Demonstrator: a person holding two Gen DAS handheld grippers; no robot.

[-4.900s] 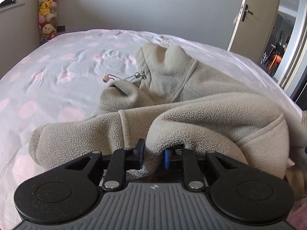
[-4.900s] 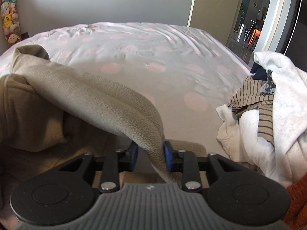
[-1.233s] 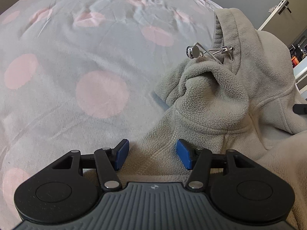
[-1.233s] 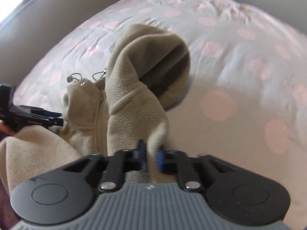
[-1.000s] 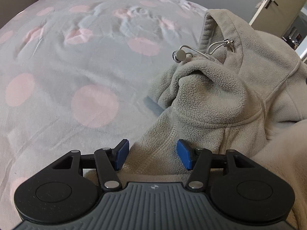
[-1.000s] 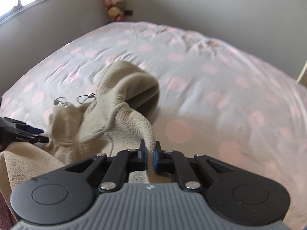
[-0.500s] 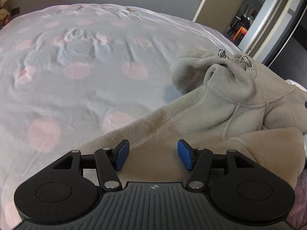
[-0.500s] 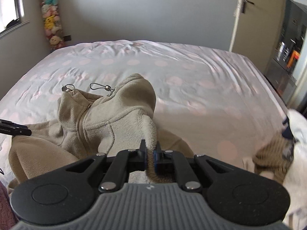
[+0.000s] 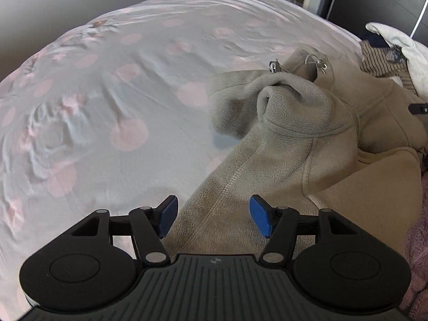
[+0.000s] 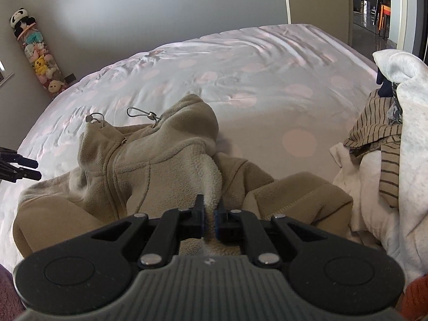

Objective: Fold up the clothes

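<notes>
Fleece hoodie (image 10: 149,165), beige, crumpled on bed (image 10: 267,61).
Right gripper (image 10: 210,214) clamped on fleece fold; left gripper (image 9: 212,218) spread wide, sleeve between its fingers. Likely soft, bulky, light; grip seams or hem.

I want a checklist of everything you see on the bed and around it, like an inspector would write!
Surface: wrinkled white bed sheet with pink dots, mostly bare.
Job's things: beige fleece zip hoodie lying crumpled, hood up, two metal drawstring toggles showing.
Clutter: heap of other clothes at the right edge, with a brown striped garment and a white fleecy garment.
Grippers: left gripper open above the hoodie's sleeve; right gripper shut on a pale fleece fold of the hoodie.
Cables: nothing seen.
Surroundings: grey wall, column of stuffed toys in the corner, open doorway at the right.
</notes>
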